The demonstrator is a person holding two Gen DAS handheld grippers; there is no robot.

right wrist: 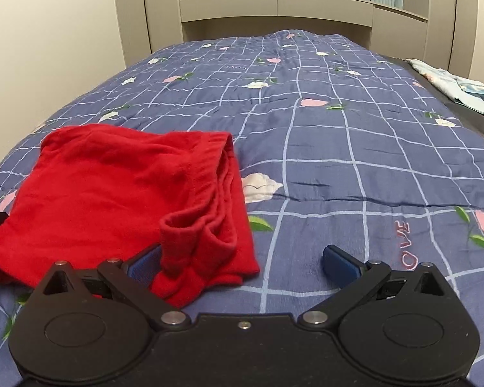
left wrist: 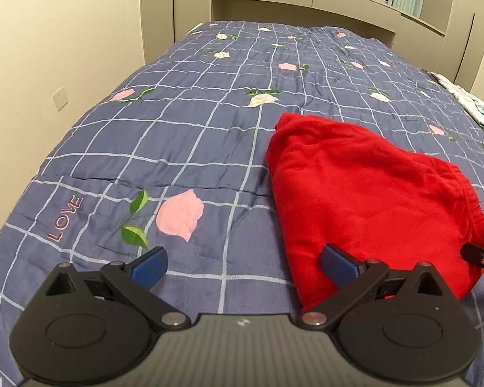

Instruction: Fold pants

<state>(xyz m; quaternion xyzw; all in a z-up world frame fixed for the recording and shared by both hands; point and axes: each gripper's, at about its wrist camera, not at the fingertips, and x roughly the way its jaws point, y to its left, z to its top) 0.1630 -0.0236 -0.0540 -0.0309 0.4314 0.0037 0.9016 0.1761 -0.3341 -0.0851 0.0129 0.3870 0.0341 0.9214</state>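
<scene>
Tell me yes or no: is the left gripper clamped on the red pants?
No: the left gripper stands open above the quilt, with the red pants lying loose beside it.

Both claws are held low and level near the bed's front edge, side by side. The left claw gapes wide, empty. The right claw gapes equally wide.

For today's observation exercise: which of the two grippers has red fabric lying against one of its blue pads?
The right gripper: the folded red pants drape over its left pad. The left gripper hovers beside them, untouched.
</scene>
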